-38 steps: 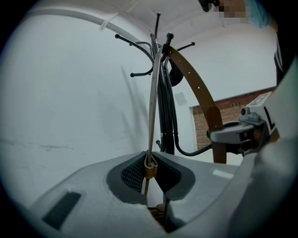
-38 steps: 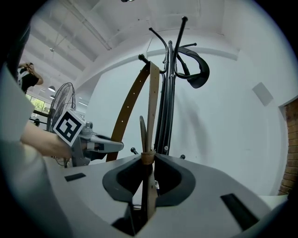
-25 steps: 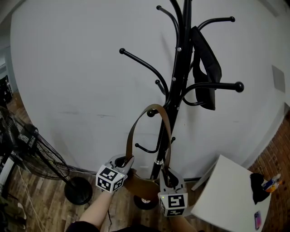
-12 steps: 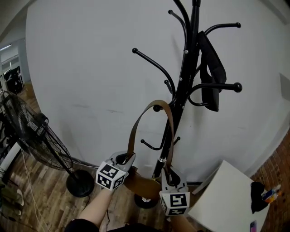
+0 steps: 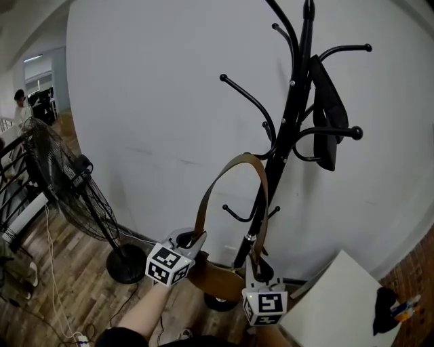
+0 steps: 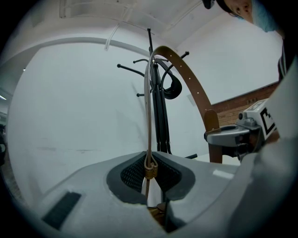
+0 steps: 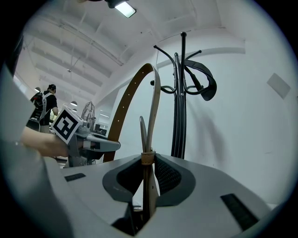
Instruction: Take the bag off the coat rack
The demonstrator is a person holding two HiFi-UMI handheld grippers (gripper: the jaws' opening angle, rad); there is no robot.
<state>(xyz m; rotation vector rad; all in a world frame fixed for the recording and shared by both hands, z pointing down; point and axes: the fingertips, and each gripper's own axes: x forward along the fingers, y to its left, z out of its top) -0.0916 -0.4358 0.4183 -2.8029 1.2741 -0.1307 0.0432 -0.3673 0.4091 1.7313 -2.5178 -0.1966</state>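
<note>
Brown leather is pinched on both sides: the left tongs (image 6: 150, 169) are clamped on the strap (image 5: 234, 169) near its metal fitting, and the right tongs (image 7: 148, 160) on its other end. Between them, at 6 o'clock in the head view, the bag (image 5: 215, 279) hangs low beside the rack (image 5: 293, 115). The strap arches toward 12 o'clock; whether it is clear of the rack I cannot tell. It looks supple yet holds its bow, and the bag seems light. Low grips near the fittings look steadiest.

You are seeing soft, even light on the white wall (image 5: 149, 122); a ceiling lamp (image 7: 122, 8) is glaring, edges are bending.
</note>
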